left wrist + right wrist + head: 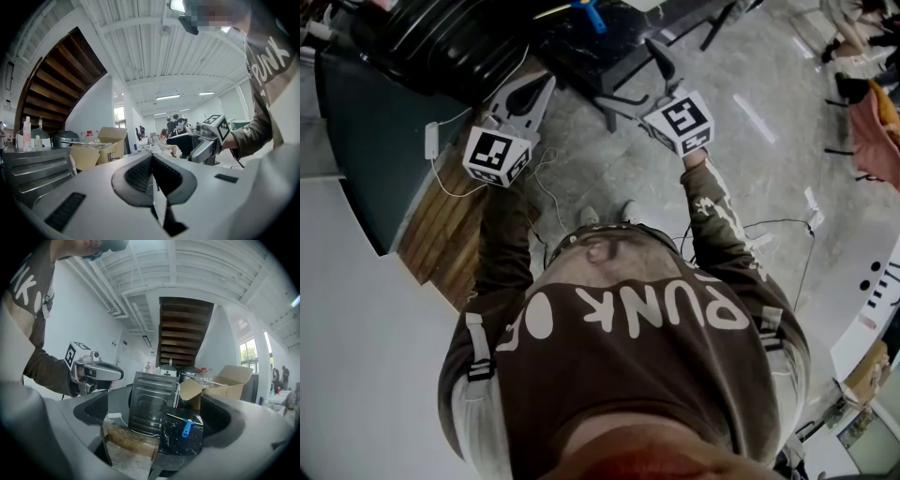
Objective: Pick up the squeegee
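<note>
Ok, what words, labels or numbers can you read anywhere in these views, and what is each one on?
"PUNK O": white letters on the person's brown shirt, upside down in the head view; what follows is unclear.
"PUNK": the same shirt, seen in the left gripper view.
Left marker cube and right marker cube: black-and-white square patterns only, no letters.
Bottle on the shelf: label too small to read.

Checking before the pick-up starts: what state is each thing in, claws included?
left claw: shut, nothing between its jaws.
right claw: wide open, empty.
squeegee: lying flat on the black table, untouched.
cardboard box: flaps open.
</note>
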The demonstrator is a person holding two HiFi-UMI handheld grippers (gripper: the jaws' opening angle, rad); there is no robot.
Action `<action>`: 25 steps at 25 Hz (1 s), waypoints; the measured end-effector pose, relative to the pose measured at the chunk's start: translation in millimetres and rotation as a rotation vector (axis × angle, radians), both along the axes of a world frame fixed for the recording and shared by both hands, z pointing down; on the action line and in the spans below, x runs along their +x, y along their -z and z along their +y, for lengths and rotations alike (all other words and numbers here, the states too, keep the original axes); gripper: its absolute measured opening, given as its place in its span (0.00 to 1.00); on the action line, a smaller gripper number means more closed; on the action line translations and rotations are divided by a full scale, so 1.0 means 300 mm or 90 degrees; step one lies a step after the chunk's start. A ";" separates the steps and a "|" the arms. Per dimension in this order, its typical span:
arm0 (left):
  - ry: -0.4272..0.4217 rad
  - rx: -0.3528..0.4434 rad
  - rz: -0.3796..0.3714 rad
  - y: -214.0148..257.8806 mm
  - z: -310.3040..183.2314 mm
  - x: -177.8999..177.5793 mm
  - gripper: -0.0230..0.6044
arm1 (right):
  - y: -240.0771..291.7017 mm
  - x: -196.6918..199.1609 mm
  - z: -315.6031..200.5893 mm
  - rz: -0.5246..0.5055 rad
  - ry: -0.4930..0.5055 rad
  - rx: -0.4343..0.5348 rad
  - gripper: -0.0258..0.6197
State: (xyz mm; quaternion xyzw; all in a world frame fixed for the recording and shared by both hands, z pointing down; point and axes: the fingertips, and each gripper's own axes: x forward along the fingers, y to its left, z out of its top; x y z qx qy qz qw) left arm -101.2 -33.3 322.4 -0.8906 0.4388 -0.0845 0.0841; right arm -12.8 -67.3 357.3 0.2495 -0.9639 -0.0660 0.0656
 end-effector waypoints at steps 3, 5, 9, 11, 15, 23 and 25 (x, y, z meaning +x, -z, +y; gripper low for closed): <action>0.005 0.001 -0.002 0.007 0.007 0.021 0.04 | -0.003 0.027 0.006 0.019 -0.002 -0.004 0.96; 0.008 0.003 -0.004 0.011 0.011 0.037 0.04 | 0.007 0.039 0.006 0.007 0.004 0.006 0.96; 0.018 0.003 -0.008 0.009 0.018 0.066 0.04 | 0.005 0.065 0.005 -0.004 0.012 0.009 0.96; 0.022 0.003 -0.009 0.007 0.024 0.084 0.04 | 0.007 0.079 0.007 -0.010 0.013 0.010 0.96; 0.025 0.006 -0.008 0.007 0.037 0.119 0.04 | 0.010 0.106 0.006 -0.014 0.013 0.011 0.96; 0.030 0.001 -0.007 -0.001 0.012 0.137 0.04 | 0.016 0.126 -0.037 -0.029 -0.002 0.008 0.96; 0.029 -0.002 -0.006 -0.010 -0.012 0.136 0.04 | 0.003 0.124 -0.064 -0.029 -0.007 0.005 0.96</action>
